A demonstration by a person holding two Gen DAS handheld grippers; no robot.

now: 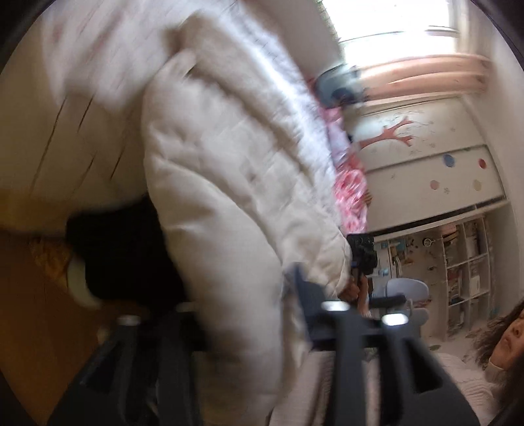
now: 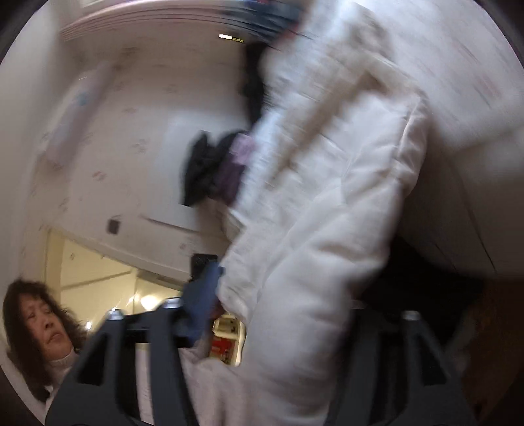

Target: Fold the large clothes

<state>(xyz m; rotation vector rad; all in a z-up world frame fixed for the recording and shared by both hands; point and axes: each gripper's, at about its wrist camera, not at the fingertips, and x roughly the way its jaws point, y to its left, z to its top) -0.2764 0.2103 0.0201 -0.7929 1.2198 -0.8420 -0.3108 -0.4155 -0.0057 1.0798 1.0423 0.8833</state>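
Note:
A large white padded coat (image 1: 229,183) hangs in the air, held up between both grippers; both views are blurred by motion. In the left wrist view my left gripper (image 1: 258,314) is shut on the coat's edge, with fabric bunched between its dark fingers (image 1: 308,295). My right gripper (image 1: 360,259) shows beyond the coat's far edge. In the right wrist view the coat (image 2: 327,229) fills the middle and passes between the right gripper's (image 2: 294,314) fingers, which are shut on it. The left gripper (image 2: 203,278), dark and blue, shows at the coat's other edge.
A bed with white patterned bedding (image 1: 49,141) lies behind the coat, over a wooden floor (image 1: 29,311). A wardrobe with tree decals (image 1: 425,157), a bookshelf (image 1: 465,272) and a window (image 1: 393,19) show. The person's face (image 2: 42,324) is close by. Dark clothes (image 2: 209,170) lie on the bed.

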